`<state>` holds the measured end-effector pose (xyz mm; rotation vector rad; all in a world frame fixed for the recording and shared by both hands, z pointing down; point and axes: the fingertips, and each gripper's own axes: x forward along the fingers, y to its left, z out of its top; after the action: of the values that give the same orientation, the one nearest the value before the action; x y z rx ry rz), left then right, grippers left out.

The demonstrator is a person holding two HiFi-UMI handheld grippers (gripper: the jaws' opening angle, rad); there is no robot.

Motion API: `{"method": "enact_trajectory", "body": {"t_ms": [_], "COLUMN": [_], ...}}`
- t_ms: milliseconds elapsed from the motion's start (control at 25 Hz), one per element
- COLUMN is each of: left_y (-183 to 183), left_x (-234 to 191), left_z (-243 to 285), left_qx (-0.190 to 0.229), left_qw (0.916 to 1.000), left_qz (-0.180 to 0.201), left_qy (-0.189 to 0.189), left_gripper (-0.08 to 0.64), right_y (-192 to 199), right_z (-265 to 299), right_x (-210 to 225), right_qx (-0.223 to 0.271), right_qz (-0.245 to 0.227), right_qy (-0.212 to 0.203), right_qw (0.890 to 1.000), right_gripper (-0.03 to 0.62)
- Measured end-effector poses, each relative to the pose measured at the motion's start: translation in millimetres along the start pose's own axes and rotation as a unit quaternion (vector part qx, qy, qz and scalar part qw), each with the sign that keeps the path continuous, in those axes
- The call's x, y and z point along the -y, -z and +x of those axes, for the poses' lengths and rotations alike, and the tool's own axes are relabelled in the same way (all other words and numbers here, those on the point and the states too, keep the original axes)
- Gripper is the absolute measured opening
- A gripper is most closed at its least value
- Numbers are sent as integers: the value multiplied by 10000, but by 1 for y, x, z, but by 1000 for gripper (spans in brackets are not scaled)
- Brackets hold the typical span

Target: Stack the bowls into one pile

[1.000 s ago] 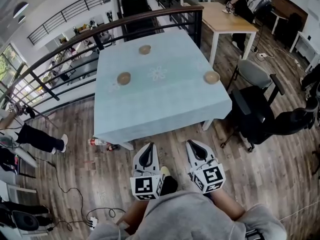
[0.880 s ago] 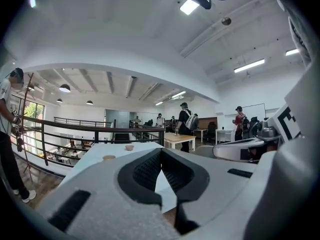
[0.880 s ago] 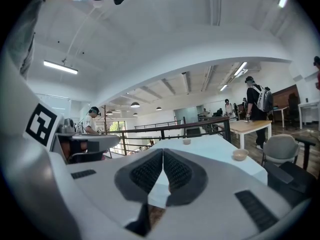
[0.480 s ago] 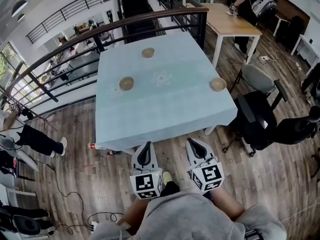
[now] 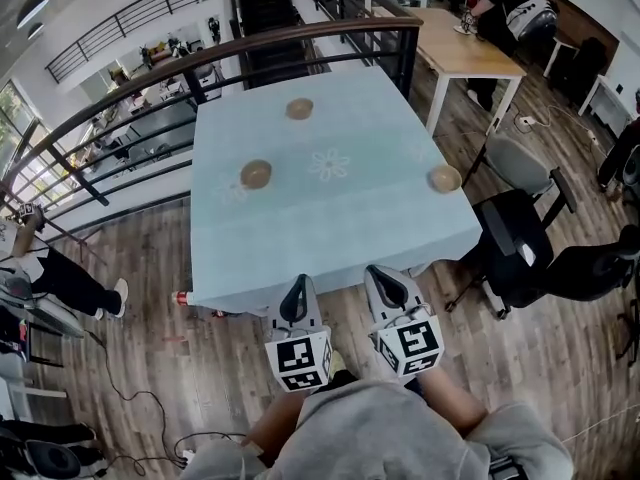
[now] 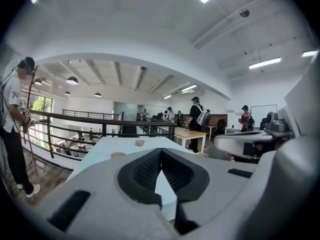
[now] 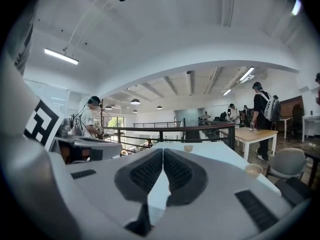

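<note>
Three small tan bowls stand apart on the pale blue tablecloth [image 5: 340, 218]: one far [image 5: 299, 109], one at mid left [image 5: 256, 174], one by the right edge [image 5: 445, 178]. My left gripper [image 5: 297, 288] and right gripper [image 5: 386, 276] hang side by side just short of the table's near edge, well away from every bowl. Both are shut with nothing between the jaws. The left gripper view shows its closed tips [image 6: 161, 153] below the far bowl [image 6: 139, 142] and the left bowl [image 6: 118, 155]. The right gripper view shows closed tips [image 7: 163, 152], the far bowl [image 7: 188, 148] and the right bowl [image 7: 253, 170].
A dark curved railing [image 5: 150, 83] runs behind and left of the table. A wooden table [image 5: 462, 48] with a person beside it stands at the back right. A grey chair [image 5: 512, 158] and a black chair [image 5: 520, 248] sit right of the table. Cables [image 5: 140, 388] lie on the floor.
The table has drawn nearer in the head view. Both grippers have moved forward up to its near edge, still shut. The bowls have not moved on the cloth.
</note>
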<state>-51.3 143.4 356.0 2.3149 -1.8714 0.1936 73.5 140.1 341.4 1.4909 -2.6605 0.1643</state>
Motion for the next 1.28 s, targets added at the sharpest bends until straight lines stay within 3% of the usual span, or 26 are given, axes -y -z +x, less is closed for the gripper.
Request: {"method": "enact_trajectory", "body": {"t_ms": [640,1280], "left_y": [-5,-3], "left_x": [-46,-54], "left_z": [29,47], "left_qx": [130,57], "left_qw": [9998,9999], "left_qz": [57,127], "left_qy": [123,57], "left_gripper": [17,17], "right_y": [-12,-7], "right_z": [50,67], "right_x": [-17,0], "right_qx": [221,158], "right_qz": [-140,-51], "right_qy": [161,189], "right_qw": [9995,9997], "right_gripper": [28,28]}}
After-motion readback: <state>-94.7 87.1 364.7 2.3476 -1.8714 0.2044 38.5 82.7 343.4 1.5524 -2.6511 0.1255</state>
